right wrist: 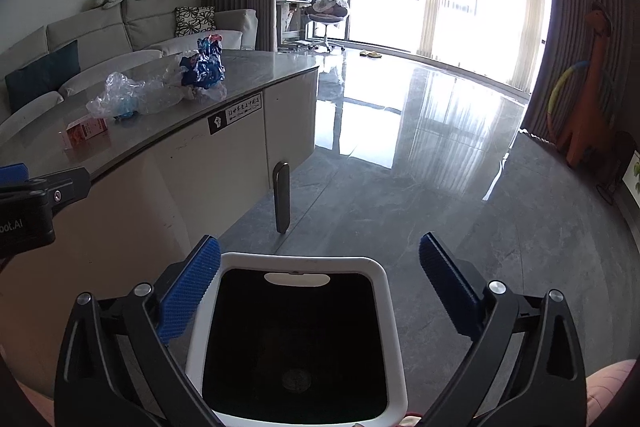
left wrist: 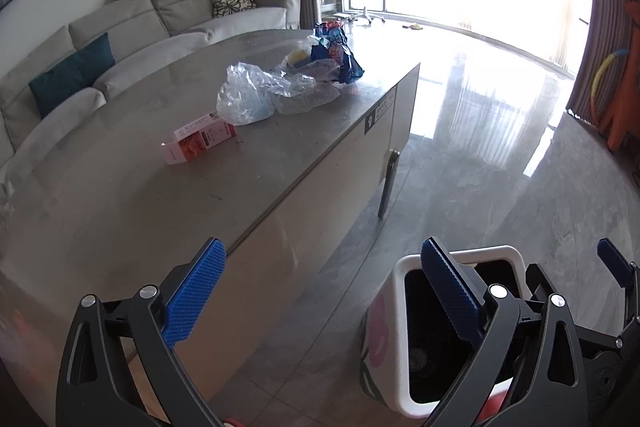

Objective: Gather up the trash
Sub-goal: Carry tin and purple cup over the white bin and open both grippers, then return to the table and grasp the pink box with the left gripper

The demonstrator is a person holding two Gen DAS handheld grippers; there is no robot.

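A white trash bin [right wrist: 390, 311] with a black inside stands on the floor beside the table; it also shows in the left wrist view [left wrist: 394, 291]. On the grey table [left wrist: 120, 187] lie a small red and white carton [left wrist: 200, 143], crumpled clear plastic bags [left wrist: 260, 93] and a blue snack wrapper [left wrist: 340, 55]. The same carton [right wrist: 86, 133], plastic bags [right wrist: 132, 97] and wrapper [right wrist: 206, 65] show in the right wrist view. My left gripper [left wrist: 322, 291] is open and empty over the table's edge. My right gripper [right wrist: 320, 291] is open and empty above the bin.
A light sofa [left wrist: 120, 27] with cushions runs behind the table. A table leg [right wrist: 281, 197] stands just beyond the bin. Glossy grey floor [right wrist: 440, 167] stretches to the windows. An office chair [right wrist: 326, 17] and an orange dinosaur toy [right wrist: 592, 99] stand far off.
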